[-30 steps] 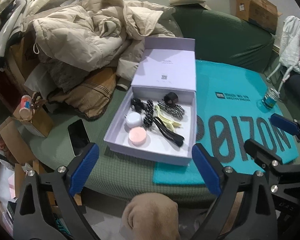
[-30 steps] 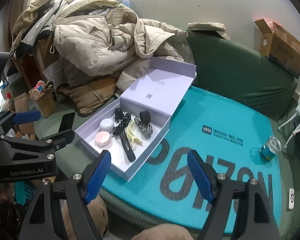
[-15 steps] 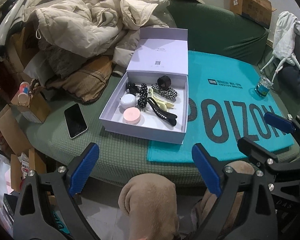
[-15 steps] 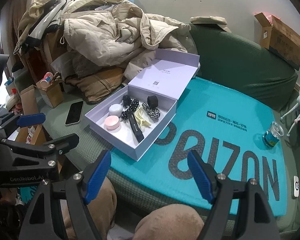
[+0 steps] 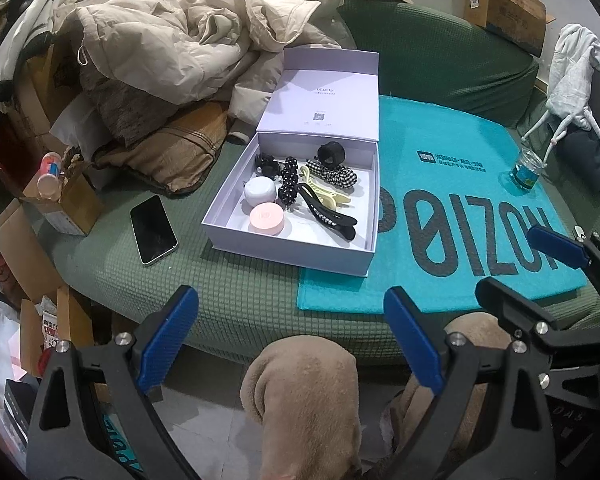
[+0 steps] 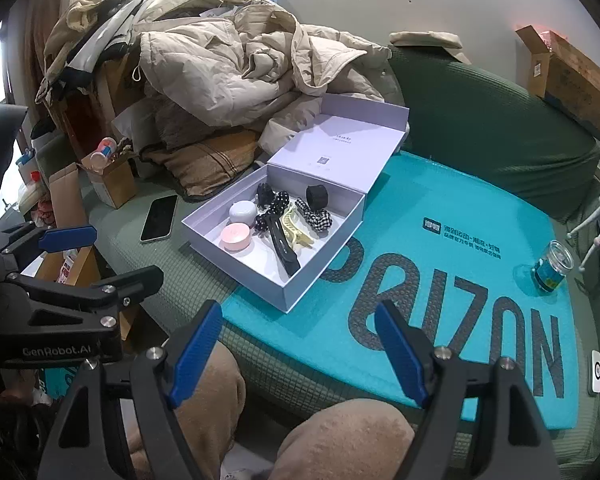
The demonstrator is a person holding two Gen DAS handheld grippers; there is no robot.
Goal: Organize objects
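The clips (image 5: 320,204) and tins (image 5: 266,218) are lying together inside the open box (image 5: 292,248), gathered as sorting would leave them (or as awaiting removal). Both claws, left (image 5: 290,340) and right (image 6: 298,356), are hanging wide apart, empty, short of the box.

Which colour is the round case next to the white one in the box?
Pink case; the left wrist view shows it best.
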